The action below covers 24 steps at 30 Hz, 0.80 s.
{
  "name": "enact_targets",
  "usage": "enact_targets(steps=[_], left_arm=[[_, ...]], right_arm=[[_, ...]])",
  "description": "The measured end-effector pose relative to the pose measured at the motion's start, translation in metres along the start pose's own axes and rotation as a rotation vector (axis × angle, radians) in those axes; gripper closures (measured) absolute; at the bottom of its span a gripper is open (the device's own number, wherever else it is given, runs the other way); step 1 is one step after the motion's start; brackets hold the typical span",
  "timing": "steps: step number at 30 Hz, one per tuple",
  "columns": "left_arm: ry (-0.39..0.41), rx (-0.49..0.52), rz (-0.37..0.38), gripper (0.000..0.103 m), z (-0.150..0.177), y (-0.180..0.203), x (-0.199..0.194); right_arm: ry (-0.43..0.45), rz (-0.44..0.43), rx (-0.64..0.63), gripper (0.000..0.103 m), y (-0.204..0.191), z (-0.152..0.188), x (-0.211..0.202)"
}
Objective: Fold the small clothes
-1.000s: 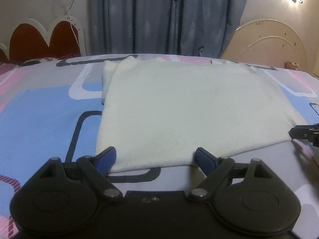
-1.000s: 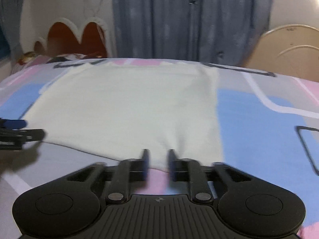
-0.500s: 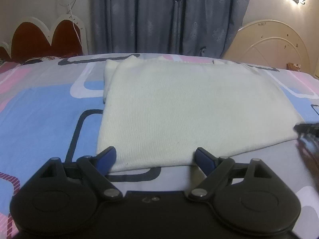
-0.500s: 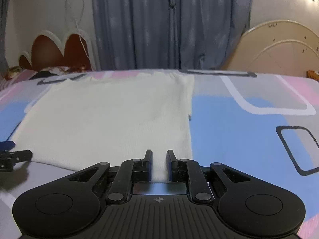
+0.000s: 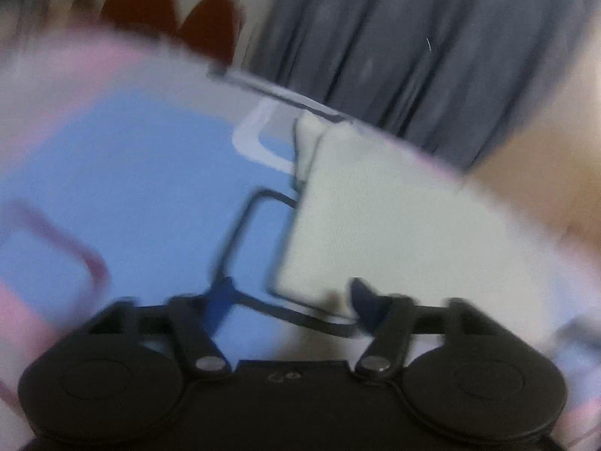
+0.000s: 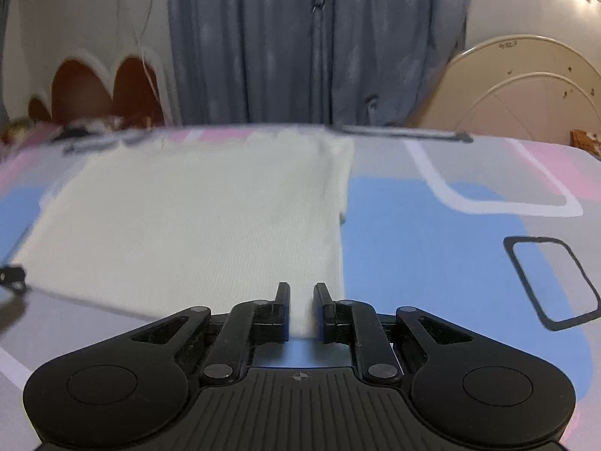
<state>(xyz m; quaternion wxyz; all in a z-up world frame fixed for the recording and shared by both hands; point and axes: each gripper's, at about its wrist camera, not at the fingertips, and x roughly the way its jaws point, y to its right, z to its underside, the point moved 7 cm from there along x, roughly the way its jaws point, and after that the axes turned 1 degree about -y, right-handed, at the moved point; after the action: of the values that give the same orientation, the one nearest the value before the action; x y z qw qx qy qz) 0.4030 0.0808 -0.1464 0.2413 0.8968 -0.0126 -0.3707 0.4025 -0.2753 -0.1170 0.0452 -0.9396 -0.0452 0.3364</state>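
A cream knit garment [image 6: 195, 225] lies flat on the patterned bedsheet [image 6: 432, 248]. In the blurred, tilted left wrist view the garment [image 5: 375, 233] fills the right half. My left gripper [image 5: 289, 298] is open, its blue-tipped fingers [image 5: 221, 297] wide apart at the garment's near left corner. My right gripper [image 6: 301, 302] has its fingers close together around the garment's near right corner, with cloth showing in the narrow gap. The left gripper's tip [image 6: 11, 276] shows at the left edge of the right wrist view.
Grey-blue curtains [image 6: 311, 41] hang behind the bed. A scalloped red headboard [image 6: 101, 90] stands at the back left and a cream curved headboard [image 6: 526, 86] at the back right. Blue, pink and grey sheet extends on both sides of the garment.
The left gripper has swung left and tilted, so its view is blurred and the garment sits to the right. The right gripper has stayed at the garment's near right corner with fingers nearly closed.
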Motion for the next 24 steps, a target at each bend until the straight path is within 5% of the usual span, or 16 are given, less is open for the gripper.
enact_targets(steps=[2,6,8,12,13,15,17,20,22,24], left_arm=[[-0.047,-0.166,0.090,0.050,0.010,-0.002,0.007],[0.023,-0.304,0.141,0.048,0.004,-0.005,0.021],[0.060,-0.353,0.160,0.049,-0.003,-0.007,0.033],[0.091,-0.357,0.170,0.053,-0.017,-0.003,0.051],[0.092,-0.358,0.169,0.056,-0.020,-0.001,0.055],[0.069,-0.348,0.141,0.090,-0.022,-0.004,0.065],[0.067,-0.372,0.134,0.095,-0.022,-0.012,0.069],[0.094,-0.318,0.127,0.096,-0.024,-0.008,0.058],[0.094,-0.300,0.108,0.078,-0.019,-0.006,0.056],[0.116,-0.344,0.138,0.073,-0.018,-0.010,0.057]], right_arm=[[0.024,-0.033,0.026,0.089,-0.006,-0.008,-0.003],[0.035,-0.131,0.075,0.091,-0.028,-0.025,0.004],[0.039,-0.174,0.080,0.103,-0.041,-0.033,0.011],[0.039,-0.220,0.062,0.103,-0.064,-0.043,0.040],[0.030,-0.224,0.057,0.103,-0.069,-0.044,0.049],[0.016,-0.228,0.051,0.103,-0.079,-0.044,0.068],[0.007,-0.232,0.054,0.103,-0.085,-0.046,0.084],[0.030,-0.255,0.061,0.103,-0.093,-0.051,0.093],[0.052,-0.280,0.045,0.103,-0.099,-0.055,0.095],[0.007,-0.266,0.006,0.103,-0.106,-0.050,0.110]])
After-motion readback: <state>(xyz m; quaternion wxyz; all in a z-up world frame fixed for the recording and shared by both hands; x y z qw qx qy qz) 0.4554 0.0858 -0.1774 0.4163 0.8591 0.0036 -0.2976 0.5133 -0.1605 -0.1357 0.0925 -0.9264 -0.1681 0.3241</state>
